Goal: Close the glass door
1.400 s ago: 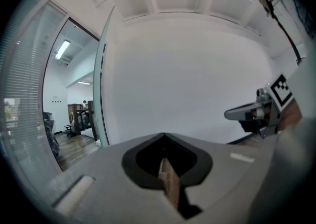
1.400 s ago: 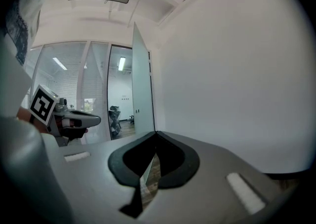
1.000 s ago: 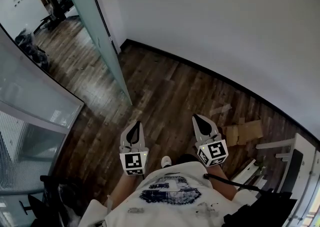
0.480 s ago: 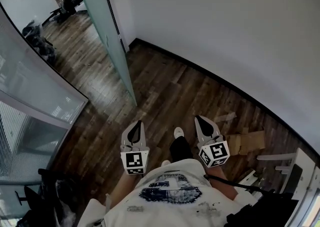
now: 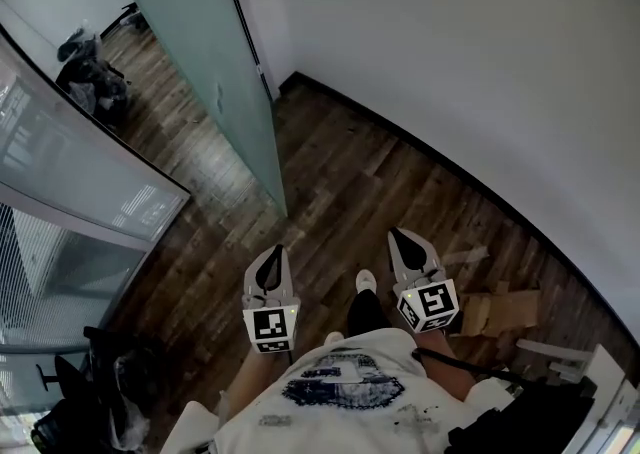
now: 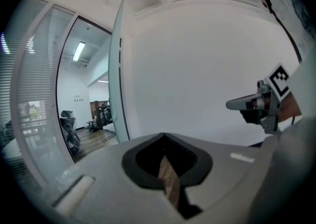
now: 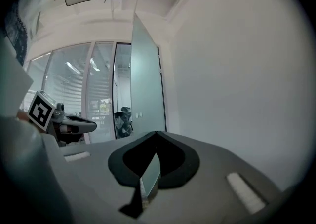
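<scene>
The frosted glass door (image 5: 200, 52) stands open at the upper left, swung out from the white wall, its small handle (image 5: 219, 97) facing the corridor side. My left gripper (image 5: 269, 256) and right gripper (image 5: 403, 238) are held side by side in front of my chest, some way short of the door's free edge. Both point forward with jaws shut on nothing. In the left gripper view the door (image 6: 116, 85) rises left of centre beyond my left gripper (image 6: 165, 156). The right gripper view has the door (image 7: 145, 85) straight ahead of my right gripper (image 7: 155, 154).
A white wall (image 5: 450, 62) with a black baseboard runs along the right. A glass partition (image 5: 70, 172) closes off the left side. Cardboard pieces (image 5: 495, 307) lie on the wooden floor at right. Black bags (image 5: 95, 77) sit beyond the doorway. My shoe (image 5: 366, 282) shows between the grippers.
I have walked forward: the door and wall corner have come nearer and lower in the head view. Both grippers stayed in front of my chest with jaws unchanged.
</scene>
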The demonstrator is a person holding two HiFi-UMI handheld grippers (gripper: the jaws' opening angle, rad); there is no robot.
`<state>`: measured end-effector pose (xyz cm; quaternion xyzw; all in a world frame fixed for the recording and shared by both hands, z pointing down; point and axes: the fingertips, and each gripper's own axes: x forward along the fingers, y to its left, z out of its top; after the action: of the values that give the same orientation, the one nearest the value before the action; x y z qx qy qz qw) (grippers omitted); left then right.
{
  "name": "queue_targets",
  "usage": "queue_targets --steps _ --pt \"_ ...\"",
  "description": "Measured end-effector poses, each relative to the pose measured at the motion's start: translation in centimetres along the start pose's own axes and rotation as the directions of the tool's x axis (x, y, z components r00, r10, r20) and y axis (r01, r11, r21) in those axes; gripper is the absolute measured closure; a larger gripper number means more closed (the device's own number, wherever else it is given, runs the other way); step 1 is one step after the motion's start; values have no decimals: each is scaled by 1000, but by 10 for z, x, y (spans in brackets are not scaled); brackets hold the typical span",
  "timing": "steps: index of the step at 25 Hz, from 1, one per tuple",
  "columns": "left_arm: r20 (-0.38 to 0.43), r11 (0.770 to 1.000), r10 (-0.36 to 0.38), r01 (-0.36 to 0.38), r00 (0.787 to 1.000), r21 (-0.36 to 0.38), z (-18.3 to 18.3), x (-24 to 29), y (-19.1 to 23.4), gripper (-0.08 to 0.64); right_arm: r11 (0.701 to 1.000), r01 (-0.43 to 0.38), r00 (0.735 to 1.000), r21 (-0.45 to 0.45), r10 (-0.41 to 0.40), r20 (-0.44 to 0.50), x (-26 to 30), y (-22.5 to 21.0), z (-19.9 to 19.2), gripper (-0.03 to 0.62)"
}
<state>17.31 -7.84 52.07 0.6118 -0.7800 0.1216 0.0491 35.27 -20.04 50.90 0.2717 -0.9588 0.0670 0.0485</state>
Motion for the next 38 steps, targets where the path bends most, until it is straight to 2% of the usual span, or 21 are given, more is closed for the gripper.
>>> queue_targets --steps 12,22,28,33,38 --pt "-65 993 116 -116 991 5 14 67 7 558 990 -133 991 39 134 -29 81 -51 1 594" --pt "-56 977 214 -213 975 19 36 110 10 558 967 -253 967 37 254 -23 132 -77 10 594" --pt "-67 951 309 -309 949 16 40 107 16 558 924 -383 923 19 383 -35 168 -67 10 594" --pt "-107 907 419 -421 902 7 29 85 39 558 866 -501 865 -4 500 -52 202 -35 9 594" --pt "-120 874 480 -485 869 -9 16 72 66 558 822 -568 823 -43 566 -56 239 -3 12 594"
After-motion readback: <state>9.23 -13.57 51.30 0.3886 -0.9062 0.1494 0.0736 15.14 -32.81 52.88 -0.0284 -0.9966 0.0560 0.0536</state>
